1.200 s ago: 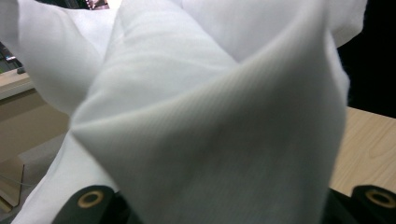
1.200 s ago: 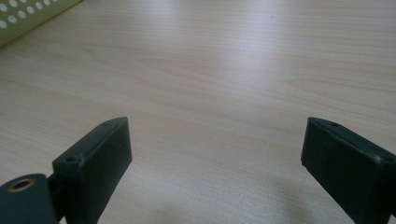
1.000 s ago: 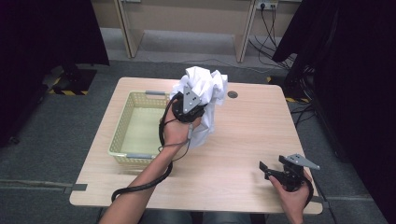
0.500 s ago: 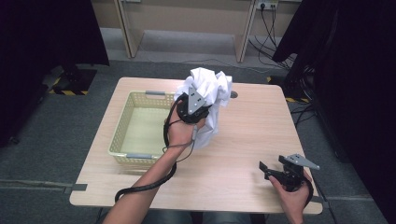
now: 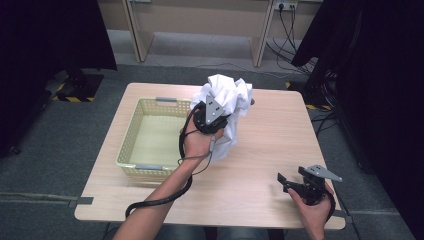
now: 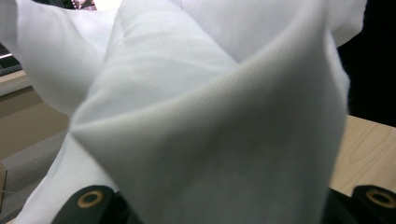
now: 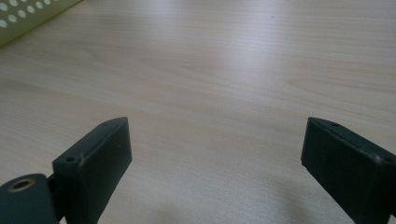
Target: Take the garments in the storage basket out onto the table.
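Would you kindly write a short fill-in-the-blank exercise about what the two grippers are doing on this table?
1. The left gripper holds up a bunched ____ cloth.
2. The basket on the table is pale ____.
3. The right gripper's jaws stand ____, nothing between them.

Missing words: white; yellow; open

High view above the table [image 5: 260,150], facing down; 2 low close-ups (shared tabletop) along the tongs.

This looks like a lab or test room rather than a home — a bare wooden table [image 5: 260,165] on grey carpet, black curtains [image 5: 50,35] at both sides, cables [image 5: 290,35] running to a wall socket, hazard-striped tape [image 5: 75,98] on the floor.
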`<move>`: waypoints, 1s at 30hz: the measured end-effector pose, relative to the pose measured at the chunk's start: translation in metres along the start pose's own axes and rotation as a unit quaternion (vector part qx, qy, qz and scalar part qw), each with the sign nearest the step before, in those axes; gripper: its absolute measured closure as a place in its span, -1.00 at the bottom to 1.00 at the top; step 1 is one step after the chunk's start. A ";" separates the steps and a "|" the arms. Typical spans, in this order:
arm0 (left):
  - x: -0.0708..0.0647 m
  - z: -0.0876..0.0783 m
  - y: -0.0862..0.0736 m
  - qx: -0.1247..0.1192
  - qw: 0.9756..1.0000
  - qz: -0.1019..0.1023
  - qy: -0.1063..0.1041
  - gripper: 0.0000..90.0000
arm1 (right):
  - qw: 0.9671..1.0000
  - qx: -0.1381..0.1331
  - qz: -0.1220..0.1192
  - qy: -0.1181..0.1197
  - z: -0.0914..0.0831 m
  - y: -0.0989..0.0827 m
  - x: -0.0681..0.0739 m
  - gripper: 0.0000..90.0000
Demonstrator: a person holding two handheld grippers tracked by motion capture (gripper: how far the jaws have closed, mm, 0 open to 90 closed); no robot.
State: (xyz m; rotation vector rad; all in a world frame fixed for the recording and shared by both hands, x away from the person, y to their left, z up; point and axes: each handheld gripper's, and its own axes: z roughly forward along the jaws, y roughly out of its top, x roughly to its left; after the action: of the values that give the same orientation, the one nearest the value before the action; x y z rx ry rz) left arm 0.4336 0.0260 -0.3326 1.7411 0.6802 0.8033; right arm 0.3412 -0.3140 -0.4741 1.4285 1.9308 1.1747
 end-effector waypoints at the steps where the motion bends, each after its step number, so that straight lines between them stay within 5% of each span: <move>1: 0.000 0.000 0.000 0.001 1.000 0.000 -0.001 0.64 | 1.000 0.000 0.000 0.000 0.000 0.000 0.000 -0.80; 30: -0.015 0.009 0.000 0.002 1.000 0.001 -0.013 0.63 | 1.000 0.001 0.000 0.002 0.001 0.000 0.001 -0.80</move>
State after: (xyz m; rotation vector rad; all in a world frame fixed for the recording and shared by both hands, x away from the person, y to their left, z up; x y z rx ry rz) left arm 0.4316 0.0096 -0.3378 1.7527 0.6621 0.7792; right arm 0.3417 -0.3132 -0.4741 1.4288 1.9343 1.1774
